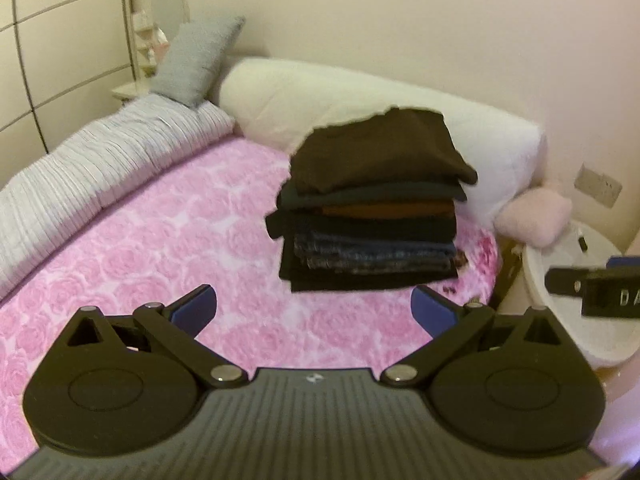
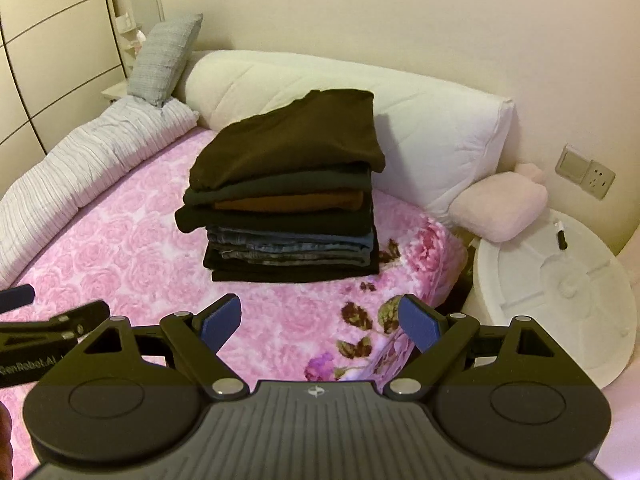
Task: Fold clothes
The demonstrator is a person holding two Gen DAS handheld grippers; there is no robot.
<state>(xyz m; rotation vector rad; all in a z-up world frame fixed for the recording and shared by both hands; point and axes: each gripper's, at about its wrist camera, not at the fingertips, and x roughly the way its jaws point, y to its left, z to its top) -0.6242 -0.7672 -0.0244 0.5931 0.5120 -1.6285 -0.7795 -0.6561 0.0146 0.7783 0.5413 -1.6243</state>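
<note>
A stack of folded clothes point(image 1: 372, 208) sits on the pink rose blanket point(image 1: 168, 248), with a dark brown garment on top, then dark, orange-brown, black and denim layers. It also shows in the right wrist view point(image 2: 288, 188). My left gripper point(image 1: 314, 312) is open and empty, held above the blanket just short of the stack. My right gripper point(image 2: 320, 320) is open and empty, also in front of the stack. The right gripper shows at the right edge of the left wrist view point(image 1: 592, 284); the left gripper shows at the left edge of the right wrist view point(image 2: 44, 328).
A long white bolster point(image 2: 400, 112) lies behind the stack against the wall. A grey pillow point(image 2: 164, 60) and a striped duvet point(image 2: 92, 152) lie at the left. A pink cushion point(image 2: 500, 204) and a round white table point(image 2: 560, 292) stand at the bed's right.
</note>
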